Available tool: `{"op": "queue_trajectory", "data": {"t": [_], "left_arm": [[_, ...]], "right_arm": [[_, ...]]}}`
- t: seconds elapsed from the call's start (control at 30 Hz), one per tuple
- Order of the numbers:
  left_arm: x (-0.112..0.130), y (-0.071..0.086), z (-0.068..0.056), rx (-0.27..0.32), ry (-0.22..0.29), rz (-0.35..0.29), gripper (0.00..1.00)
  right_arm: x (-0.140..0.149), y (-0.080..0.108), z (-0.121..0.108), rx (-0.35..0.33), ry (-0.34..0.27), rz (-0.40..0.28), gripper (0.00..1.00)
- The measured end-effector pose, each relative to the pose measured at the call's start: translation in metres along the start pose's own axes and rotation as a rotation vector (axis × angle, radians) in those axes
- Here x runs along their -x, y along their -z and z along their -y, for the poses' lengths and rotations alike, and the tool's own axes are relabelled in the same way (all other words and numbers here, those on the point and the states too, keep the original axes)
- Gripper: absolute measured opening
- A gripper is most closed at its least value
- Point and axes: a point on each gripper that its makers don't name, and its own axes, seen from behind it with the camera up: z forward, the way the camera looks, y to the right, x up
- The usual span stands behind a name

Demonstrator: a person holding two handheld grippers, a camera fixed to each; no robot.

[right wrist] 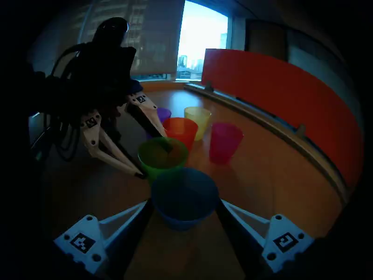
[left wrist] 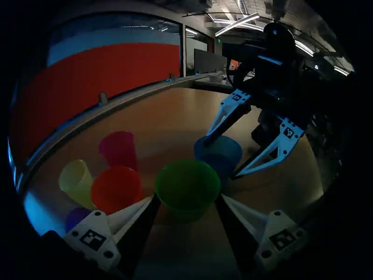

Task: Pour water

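The left gripper (left wrist: 187,198) reaches level over the wooden table (left wrist: 177,112). In the left gripper view its two white fingers come in from 7 and 5 o'clock, and their tips press on opposite sides of the green cup (left wrist: 187,186), which stands upright. The jaws are clamped on it.

Just beyond, at 1 o'clock from the green cup, is the blue cup (left wrist: 218,154), also upright and nearly touching it. The right gripper (left wrist: 219,157) slopes down to it from 1 o'clock out of a dark bulk where the holding hand cannot be made out. One finger meets the rim on the far side and the other the wall near the base, so these jaws are closed on the blue cup.

In the right gripper view the right gripper (right wrist: 185,203) holds the blue cup (right wrist: 185,196) at 6 o'clock. The green cup (right wrist: 163,156) sits just past it, with the left gripper (right wrist: 151,156) slanting in from 10 o'clock.

Four more cups stand at 9 o'clock from the green one in the left gripper view:
- the orange cup (left wrist: 116,189), nearest
- the magenta cup (left wrist: 119,147), behind it
- the yellow cup (left wrist: 77,182), farther left
- the purple cup (left wrist: 77,217), low and partly hidden

A red panel (left wrist: 112,70) runs along the table's far edge.

The light is too dim to tell whether either held cup contains water.
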Motion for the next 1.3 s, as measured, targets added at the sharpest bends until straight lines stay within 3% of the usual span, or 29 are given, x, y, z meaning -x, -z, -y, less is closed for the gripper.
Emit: {"op": "queue_trajectory", "data": {"t": [0.77,1.3], "left_arm": [[-0.004,-0.002,-0.013,0.043,0.014,-0.022,0.84],[-0.004,0.002,-0.011,0.031,0.000,-0.026,0.84]], "right_arm": [[0.002,0.002,0.001,-0.011,-0.026,-0.013,0.90],[0.003,0.003,0.001,-0.009,-0.034,-0.017,0.89]]}}
